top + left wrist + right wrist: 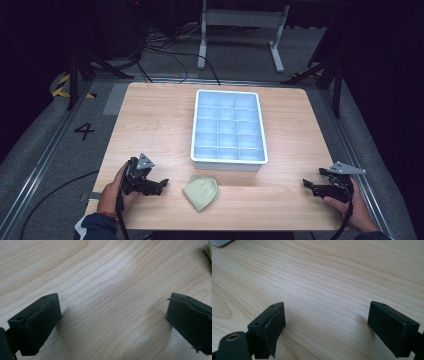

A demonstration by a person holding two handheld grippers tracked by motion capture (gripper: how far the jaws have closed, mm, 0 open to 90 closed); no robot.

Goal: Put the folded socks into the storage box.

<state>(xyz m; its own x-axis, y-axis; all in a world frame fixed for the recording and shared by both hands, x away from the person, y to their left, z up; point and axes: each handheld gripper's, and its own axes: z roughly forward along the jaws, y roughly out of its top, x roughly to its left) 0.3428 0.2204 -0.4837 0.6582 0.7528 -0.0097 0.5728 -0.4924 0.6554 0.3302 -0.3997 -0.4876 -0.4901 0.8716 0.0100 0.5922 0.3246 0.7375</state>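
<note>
Jaws wide and empty on both my left gripper and right gripper, cloth lying low-centre just below the tray, and I reckon a shallow pinch could merely drag it.

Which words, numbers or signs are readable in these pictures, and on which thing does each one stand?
"4": a dark number on the grey floor, left of the table.
Yellow and black hazard stripes, without text, lie on the floor further back on the left.
No readable text shows on the white tray, the green cloth, or either gripper.
</note>
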